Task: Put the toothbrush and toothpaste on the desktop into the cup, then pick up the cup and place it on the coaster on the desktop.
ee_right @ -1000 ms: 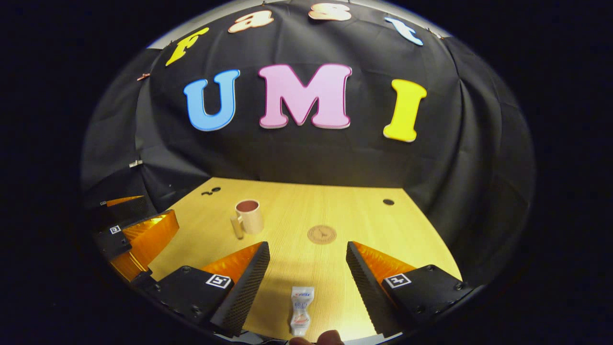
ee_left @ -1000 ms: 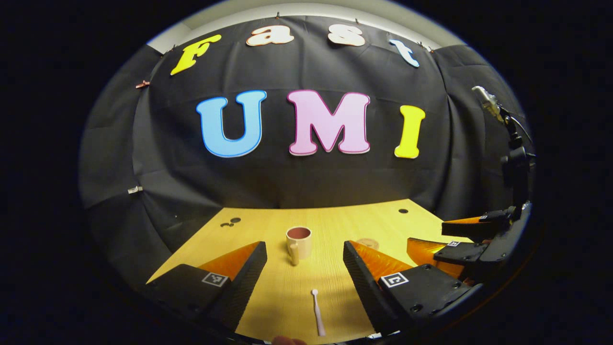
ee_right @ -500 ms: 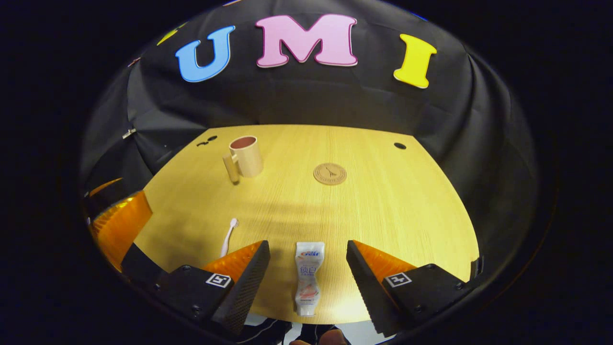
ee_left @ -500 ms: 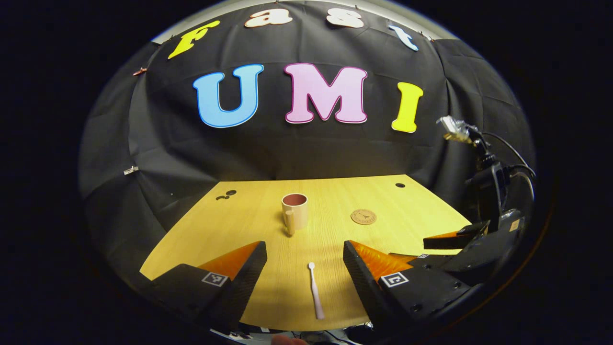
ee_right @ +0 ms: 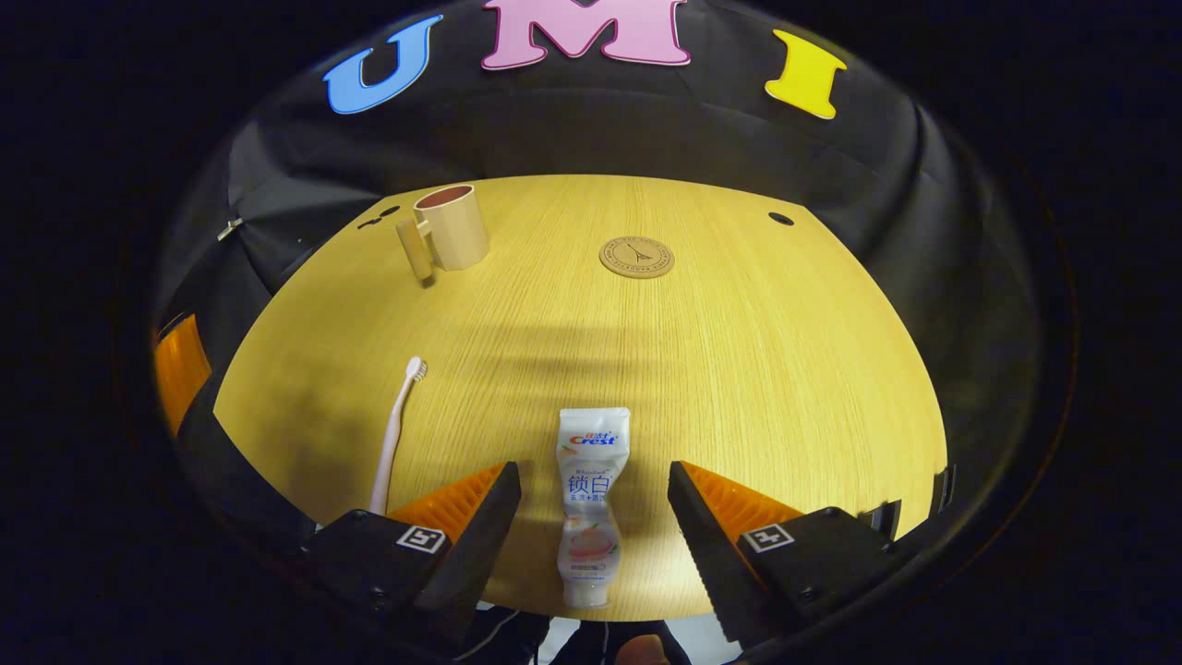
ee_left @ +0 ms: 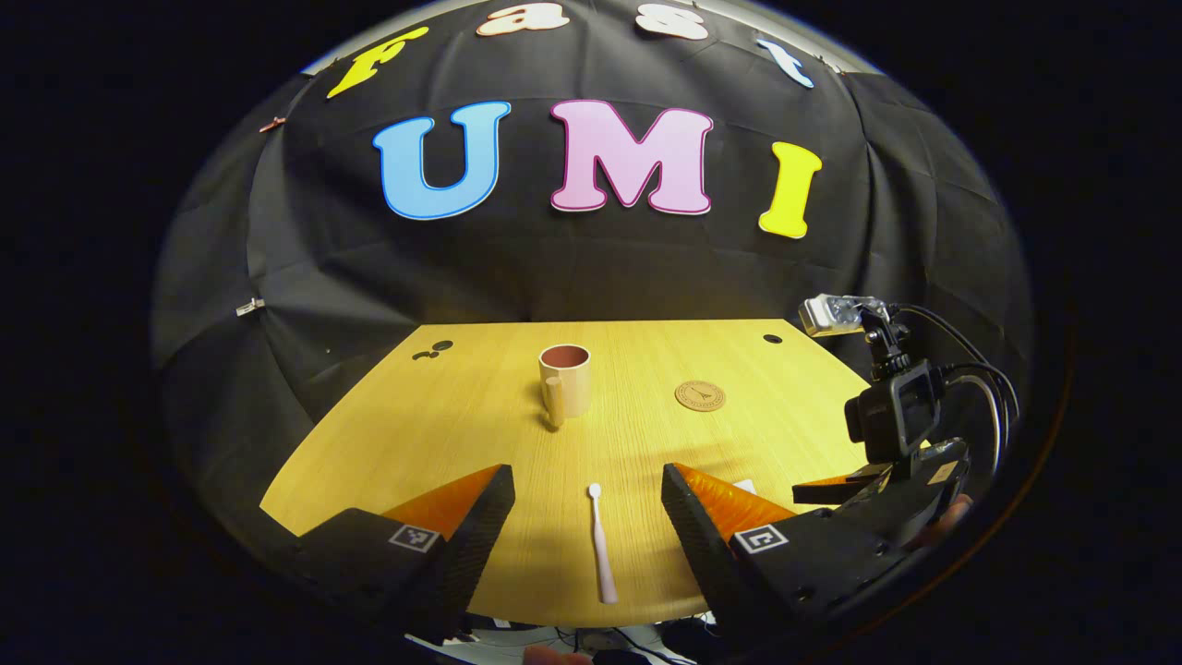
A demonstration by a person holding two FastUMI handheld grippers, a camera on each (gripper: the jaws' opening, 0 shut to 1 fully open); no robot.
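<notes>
The right gripper [ee_right: 591, 526] was held wide open, jaws spread to either side of the toothpaste [ee_right: 589, 503], and nothing was gripped. The tube was seen lying flat in the gap, lengthwise along the fingers, with its cap end at the near edge of the desktop [ee_right: 757, 369]. That line-up was judged deliberate: the tube could be straddled and pinched across its width.

The left gripper [ee_left: 586, 526] was likewise carried fully open and empty, with the toothbrush [ee_left: 598, 545] framed between its jaws. The brush was laid flat, head pointing away toward the cup [ee_left: 564, 380]. Whether the fingers were level with the brush or above it could not be told.

Farther out, the cup was stood upright near the middle of the far half, handle turned toward the near side, mouth open upward, so that both items could be dropped in from above. The coaster [ee_left: 700, 396] was seen bare, to the right of the cup and apart from it, kept free for the final placing.

From the left gripper view, the right gripper was also made out at the right edge, low over the near side of the desk. No step of the task was judged done yet; both pick-ups looked about to begin
</notes>
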